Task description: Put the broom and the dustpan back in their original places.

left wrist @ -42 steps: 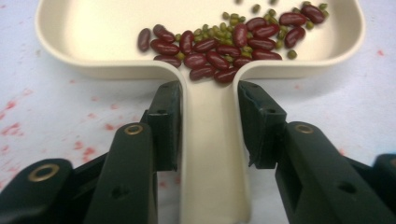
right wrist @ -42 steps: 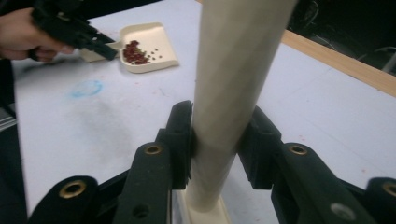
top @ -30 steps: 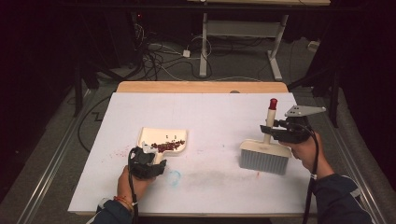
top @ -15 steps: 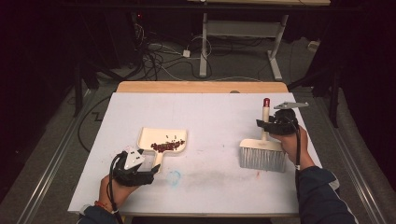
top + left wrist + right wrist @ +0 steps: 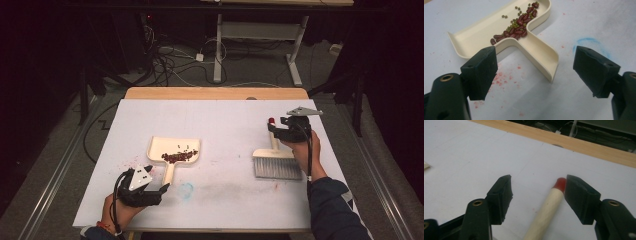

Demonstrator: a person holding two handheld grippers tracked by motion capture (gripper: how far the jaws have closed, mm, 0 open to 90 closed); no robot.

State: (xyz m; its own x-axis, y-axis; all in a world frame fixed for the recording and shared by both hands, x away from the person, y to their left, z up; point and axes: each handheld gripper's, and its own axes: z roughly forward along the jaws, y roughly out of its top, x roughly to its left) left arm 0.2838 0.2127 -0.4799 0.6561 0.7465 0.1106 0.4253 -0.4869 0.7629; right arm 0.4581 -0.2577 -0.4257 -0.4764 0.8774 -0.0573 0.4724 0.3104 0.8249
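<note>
While beans sit heaped in cream dustpan flat on white bench, left gripper just behind its handle, jaws wide apart, empty. Right gripper spread astride brush handle, unclamped, likely releasing or about to grasp.

Cream dustpan lies flat at table centre-left, handle toward 6 o'clock; red and green beans are piled against its rear wall. Brush lies at 3 o'clock of the dustpan, grey bristles toward 6, red-tipped wooden handle toward 12.
</note>
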